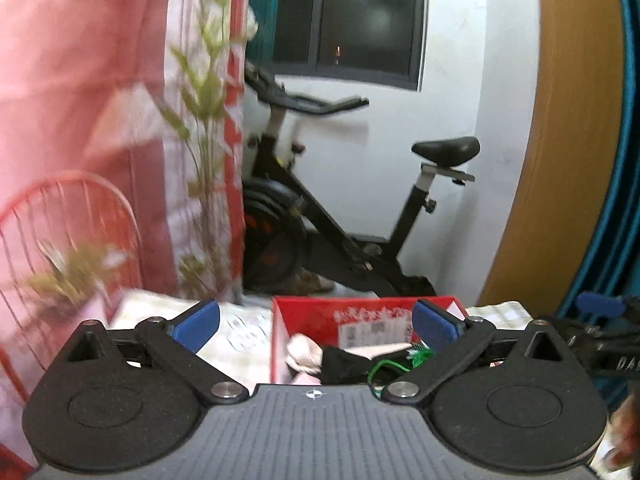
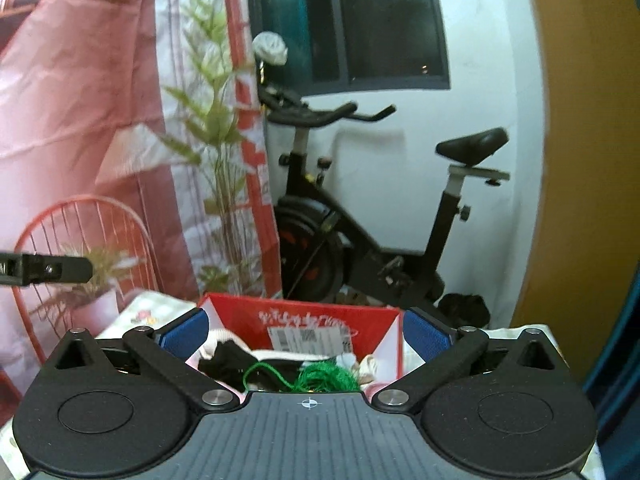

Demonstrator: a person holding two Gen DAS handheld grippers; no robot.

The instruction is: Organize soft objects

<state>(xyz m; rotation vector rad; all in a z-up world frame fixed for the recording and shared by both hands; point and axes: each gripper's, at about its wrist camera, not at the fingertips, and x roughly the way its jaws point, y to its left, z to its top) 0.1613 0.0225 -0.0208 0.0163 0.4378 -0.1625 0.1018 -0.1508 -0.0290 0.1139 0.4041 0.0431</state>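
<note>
**Red box holds the soft things; both tools stand wide and empty above it**

An exercise bike (image 2: 360, 240) stands against the white wall at the back, under a dark window (image 2: 360, 20). A pink curtain (image 1: 80, 100) hangs to the left, with a tall green plant (image 2: 216, 140) and a red wire chair (image 2: 80, 240) in front of it.

Nearer, the table (image 1: 248, 328) is covered with a pale checked cloth. On it sits the red box (image 2: 312, 316), open at the top, with a white label on its inner far wall. The soft things lie heaped inside it: a black cloth (image 2: 228, 360) toward the left, a tangle of green cord (image 2: 324, 378) in the middle, a pale sock (image 1: 304, 354) against the left wall, and a small pale bundle (image 2: 370, 366) toward the right wall. What lies beneath them cannot be made out.

The left tool (image 1: 316, 324) hangs above the near edge of the box, pointing slightly downward, its blue pads (image 1: 198, 324) spread wide apart with nothing between them. The right tool (image 2: 306, 330) hangs beside it in the same attitude, jaws likewise fully apart and holding nothing. Each tool's tip shows at the edge of the other's view.
</note>
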